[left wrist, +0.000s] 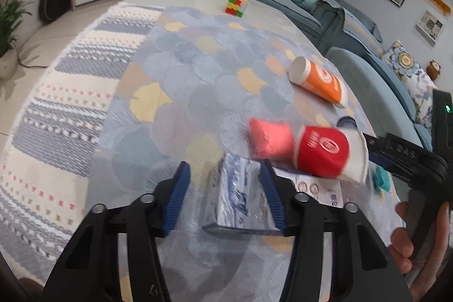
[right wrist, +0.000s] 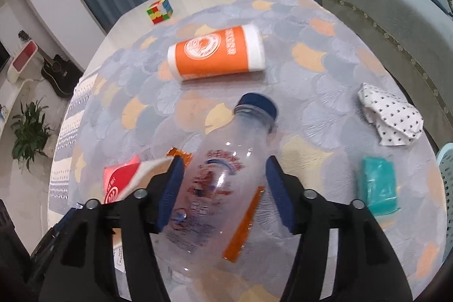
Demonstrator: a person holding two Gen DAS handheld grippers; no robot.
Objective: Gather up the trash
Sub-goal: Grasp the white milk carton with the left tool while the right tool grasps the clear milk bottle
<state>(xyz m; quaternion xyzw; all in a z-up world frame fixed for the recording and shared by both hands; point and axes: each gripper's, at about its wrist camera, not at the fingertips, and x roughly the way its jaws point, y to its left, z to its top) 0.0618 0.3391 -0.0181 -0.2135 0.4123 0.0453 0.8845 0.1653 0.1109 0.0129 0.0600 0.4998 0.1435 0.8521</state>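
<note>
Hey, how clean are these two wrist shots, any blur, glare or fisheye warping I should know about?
Left wrist view: motion blur smears the red paper cup and pink packet; the table edge bows from fisheye. Right wrist view: the clear plastic bottle with the blue cap is soft, with small glare spots; the orange paper cup is sharper; the corners go dark.

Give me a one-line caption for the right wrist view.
Right gripper clamps a clear plastic bottle above the patterned tablecloth.
</note>
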